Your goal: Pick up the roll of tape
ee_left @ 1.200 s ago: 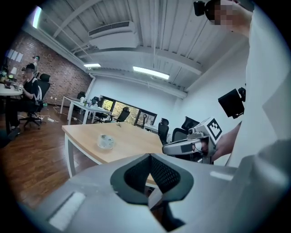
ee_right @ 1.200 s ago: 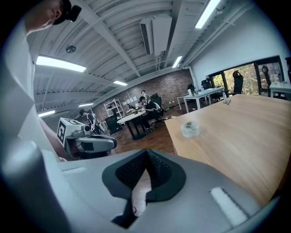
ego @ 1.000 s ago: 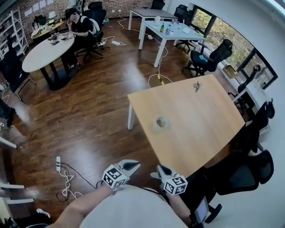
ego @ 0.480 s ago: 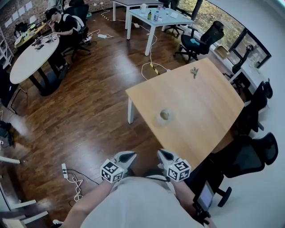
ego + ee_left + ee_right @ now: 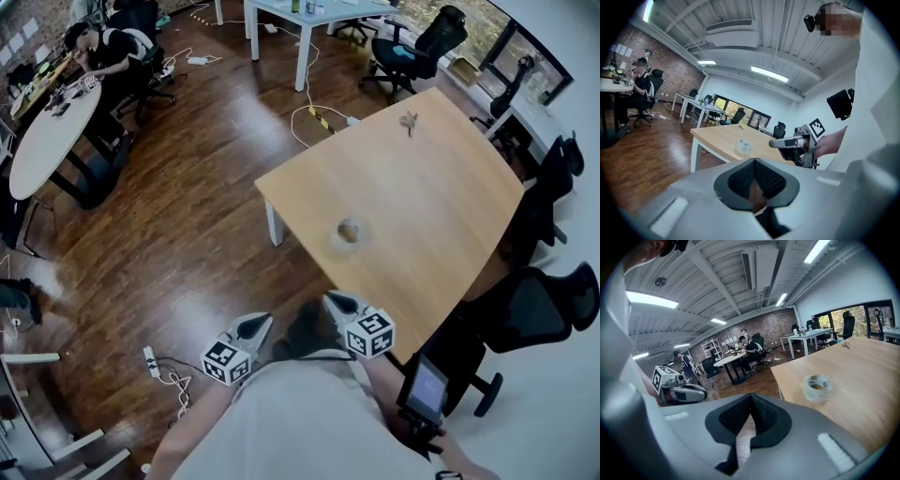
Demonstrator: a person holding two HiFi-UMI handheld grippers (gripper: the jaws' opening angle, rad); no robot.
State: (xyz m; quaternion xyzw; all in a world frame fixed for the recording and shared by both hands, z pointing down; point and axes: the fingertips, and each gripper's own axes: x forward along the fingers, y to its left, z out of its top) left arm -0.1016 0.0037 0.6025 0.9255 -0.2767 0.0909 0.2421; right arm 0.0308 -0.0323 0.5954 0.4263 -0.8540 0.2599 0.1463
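White shirt (image 5: 300, 427), grey left gripper (image 5: 255, 324), right gripper (image 5: 336, 302), square-marker cubes (image 5: 225, 362)

Tape roll (image 5: 349, 231) on wooden table (image 5: 436, 192)

Bright, even light from ceiling lamps (image 5: 649, 299) and far windows (image 5: 832, 322); strong fisheye bending (dark corners in gripper views).
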